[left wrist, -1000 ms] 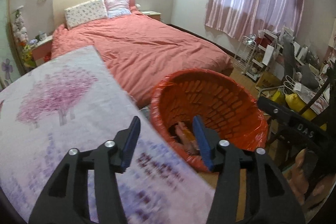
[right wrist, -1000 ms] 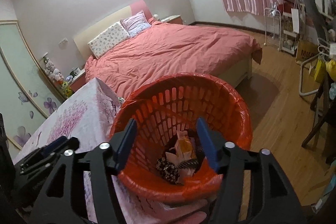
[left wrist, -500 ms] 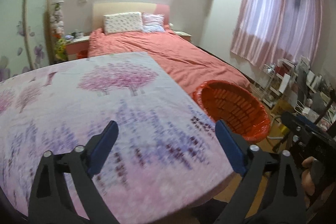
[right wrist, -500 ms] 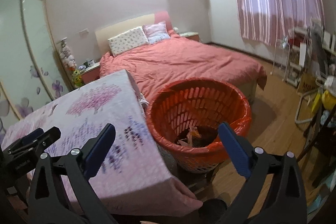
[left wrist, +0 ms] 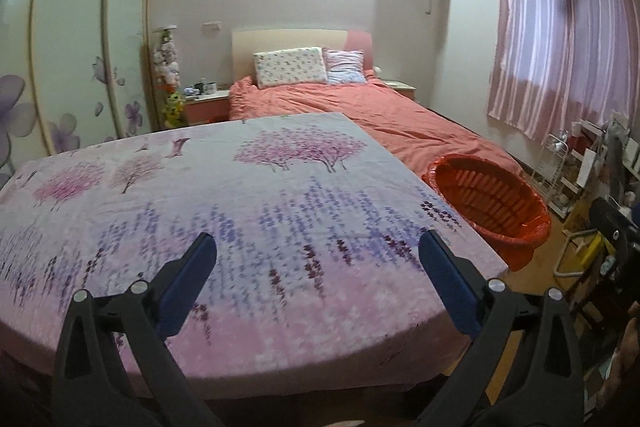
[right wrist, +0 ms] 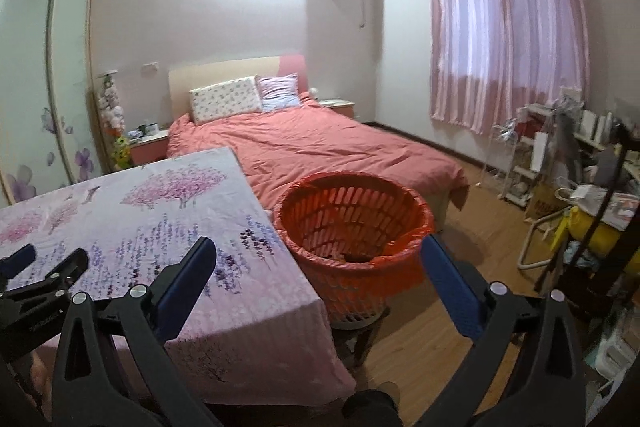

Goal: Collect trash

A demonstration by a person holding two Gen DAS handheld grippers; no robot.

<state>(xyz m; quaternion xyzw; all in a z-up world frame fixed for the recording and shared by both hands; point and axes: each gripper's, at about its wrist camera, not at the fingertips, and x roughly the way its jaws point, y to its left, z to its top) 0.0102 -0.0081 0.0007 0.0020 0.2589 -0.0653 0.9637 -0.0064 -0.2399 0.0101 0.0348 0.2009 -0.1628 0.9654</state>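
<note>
An orange slatted basket (right wrist: 354, 223) lined with an orange bag stands on the floor at the table's right corner; bits of trash show at its bottom. It also shows in the left wrist view (left wrist: 490, 201). My left gripper (left wrist: 318, 259) is open wide and empty above the table's near edge. My right gripper (right wrist: 318, 261) is open wide and empty, held back from the basket, over the table corner. The left gripper's tips show at the left of the right wrist view (right wrist: 44, 265).
A table with a pink and purple flowered cloth (left wrist: 224, 195) fills the front. A bed with a coral cover (right wrist: 320, 147) stands behind. Cluttered shelves and a rack (right wrist: 560, 179) line the right wall. Wood floor (right wrist: 460, 311) lies right of the basket.
Both grippers pulled up and back from over the basket and opened wide. The left swung left over the table.
</note>
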